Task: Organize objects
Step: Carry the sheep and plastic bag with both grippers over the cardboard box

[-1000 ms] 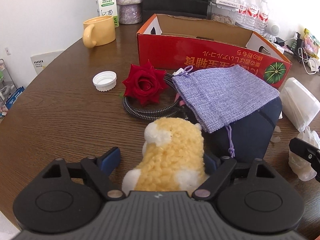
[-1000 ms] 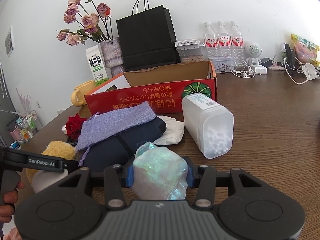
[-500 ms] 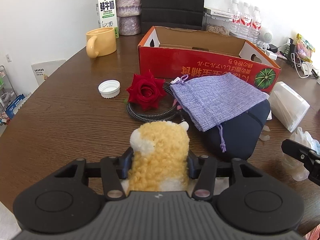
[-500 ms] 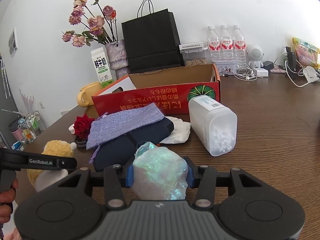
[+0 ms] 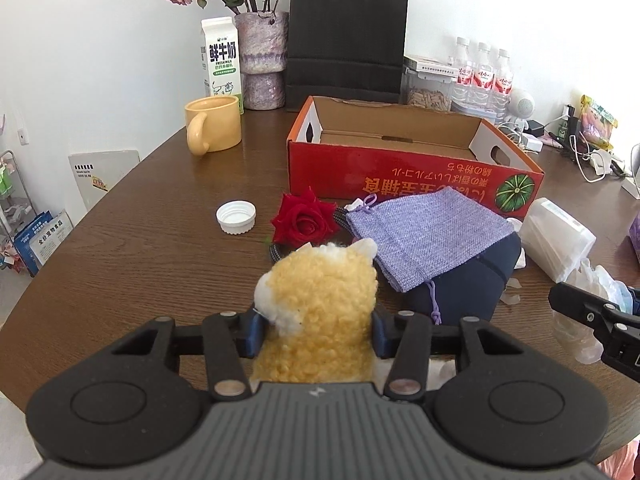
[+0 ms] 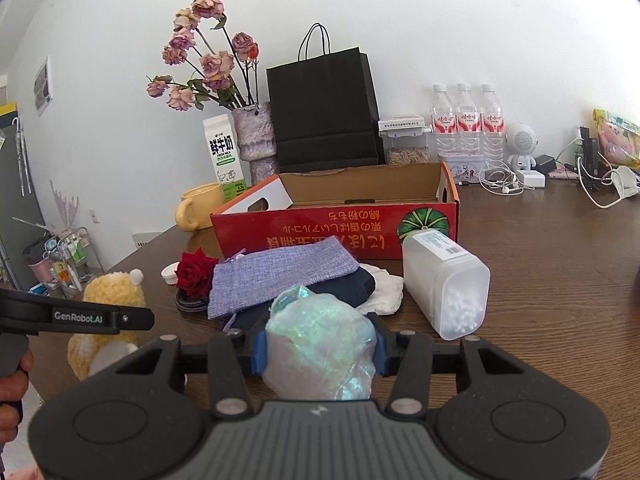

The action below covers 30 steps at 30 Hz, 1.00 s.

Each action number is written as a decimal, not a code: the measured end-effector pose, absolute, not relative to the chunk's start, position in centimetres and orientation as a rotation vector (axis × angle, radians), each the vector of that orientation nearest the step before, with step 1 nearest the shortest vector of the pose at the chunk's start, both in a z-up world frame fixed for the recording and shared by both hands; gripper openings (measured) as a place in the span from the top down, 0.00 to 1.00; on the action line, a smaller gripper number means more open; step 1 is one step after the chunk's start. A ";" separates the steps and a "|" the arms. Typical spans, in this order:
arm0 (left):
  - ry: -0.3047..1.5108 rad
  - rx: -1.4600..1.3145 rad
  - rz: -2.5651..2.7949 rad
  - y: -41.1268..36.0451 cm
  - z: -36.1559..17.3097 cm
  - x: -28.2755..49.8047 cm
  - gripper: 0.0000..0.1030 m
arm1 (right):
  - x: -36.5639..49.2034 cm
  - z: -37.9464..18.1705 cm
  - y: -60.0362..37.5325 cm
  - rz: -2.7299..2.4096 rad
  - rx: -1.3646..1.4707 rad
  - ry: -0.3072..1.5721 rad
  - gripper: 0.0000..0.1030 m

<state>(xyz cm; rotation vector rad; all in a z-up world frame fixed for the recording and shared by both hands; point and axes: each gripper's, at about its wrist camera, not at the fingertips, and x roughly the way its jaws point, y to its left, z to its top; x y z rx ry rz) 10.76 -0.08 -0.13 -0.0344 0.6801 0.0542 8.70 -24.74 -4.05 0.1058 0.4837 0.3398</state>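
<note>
A fluffy yellow-and-white plush toy point(image 5: 320, 300) is clamped upright between the blue pads of my left gripper point(image 5: 316, 332), lifted off the brown table point(image 5: 140, 260). My right gripper point(image 6: 320, 350) is shut on a crumpled iridescent plastic bag point(image 6: 320, 340), held above the table's near edge. An open red cardboard box point(image 5: 400, 176) stands beyond both, with nothing visible inside. In front of it lie a red rose point(image 5: 304, 220), a purple drawstring pouch point(image 5: 424, 232) on a dark blue pouch point(image 5: 472, 284), and a white cap point(image 5: 236, 216). The right wrist view shows the plush toy point(image 6: 112, 292) at the left.
A clear plastic container point(image 6: 444, 280) with white pellets lies right of the pouches. A yellow mug point(image 5: 214, 128), milk carton point(image 5: 222, 60), flower vase point(image 5: 262, 64) and black paper bag point(image 5: 348, 40) stand behind the box. Water bottles point(image 6: 464, 120) and cables crowd the far right.
My left gripper's jaws closed on the plush toy and lifted it off the table. The right gripper rose a little with the iridescent bag still in it.
</note>
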 end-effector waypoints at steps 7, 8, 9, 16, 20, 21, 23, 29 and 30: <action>0.634 -0.035 0.049 0.3 1.2 11.5 0.52 | 9.6 -2.8 -23.9 0.352 0.080 0.447 0.55; 0.628 -0.034 0.048 0.3 1.3 11.6 0.52 | 9.8 -2.6 -23.7 0.355 0.075 0.443 0.55; 0.622 -0.033 0.048 0.3 1.5 11.8 0.52 | 10.0 -2.5 -23.6 0.358 0.072 0.439 0.55; 0.576 -0.024 0.031 0.3 2.9 13.8 0.52 | 12.1 -1.5 -22.5 0.377 0.048 0.417 0.55; 0.549 -0.018 0.013 -0.1 3.7 15.3 0.52 | 13.8 -0.9 -22.1 0.380 0.038 0.399 0.55; 0.544 -0.016 0.009 -0.2 3.8 15.8 0.52 | 14.3 -0.8 -22.0 0.379 0.038 0.395 0.55; 0.532 -0.014 0.002 -0.5 4.1 16.7 0.52 | 15.2 -0.5 -21.9 0.377 0.036 0.387 0.55; 0.502 -0.017 -0.010 -0.9 4.8 20.2 0.52 | 18.8 0.9 -22.0 0.376 0.023 0.345 0.55; 0.498 -0.018 -0.013 -1.0 4.9 20.8 0.52 | 19.4 1.2 -22.1 0.376 0.021 0.338 0.55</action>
